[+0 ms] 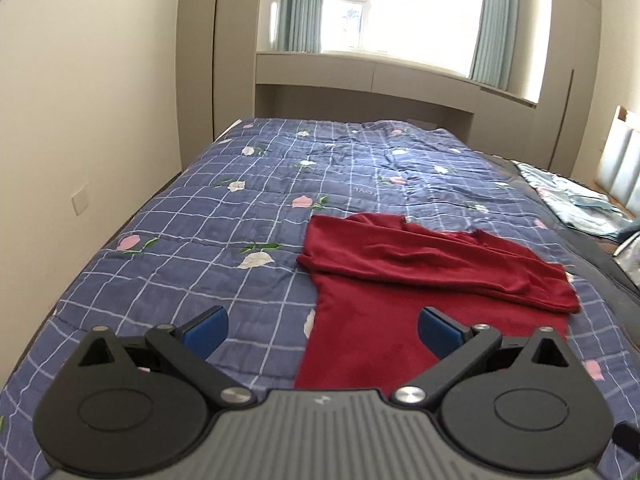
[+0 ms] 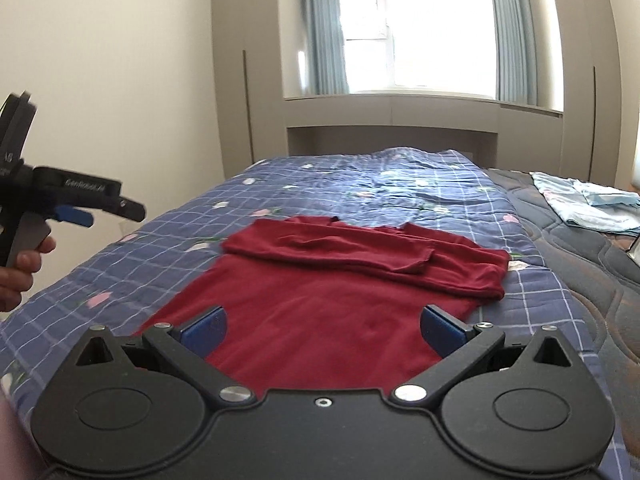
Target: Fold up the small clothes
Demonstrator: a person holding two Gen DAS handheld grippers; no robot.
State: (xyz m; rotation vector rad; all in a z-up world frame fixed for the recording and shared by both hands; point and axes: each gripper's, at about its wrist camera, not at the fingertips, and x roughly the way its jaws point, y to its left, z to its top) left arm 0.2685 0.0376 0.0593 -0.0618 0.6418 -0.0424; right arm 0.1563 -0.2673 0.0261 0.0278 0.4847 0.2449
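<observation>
I see a dark red shirt point(image 2: 320, 300) lying flat on the blue checked quilt point(image 1: 180, 240) of the bed, both sleeves folded across its upper part. My left claw point(image 1: 322, 330) hangs open above the shirt's left edge, gripping nothing. My right claw point(image 2: 324, 330) is open too, over the shirt's lower half. A light blue cloth point(image 2: 580, 204) lies far right.

Soft matt red shirt point(image 2: 320, 312), quilted cloth bedspread point(image 1: 200, 220), seemingly plastic tongs point(image 2: 323, 330)
</observation>
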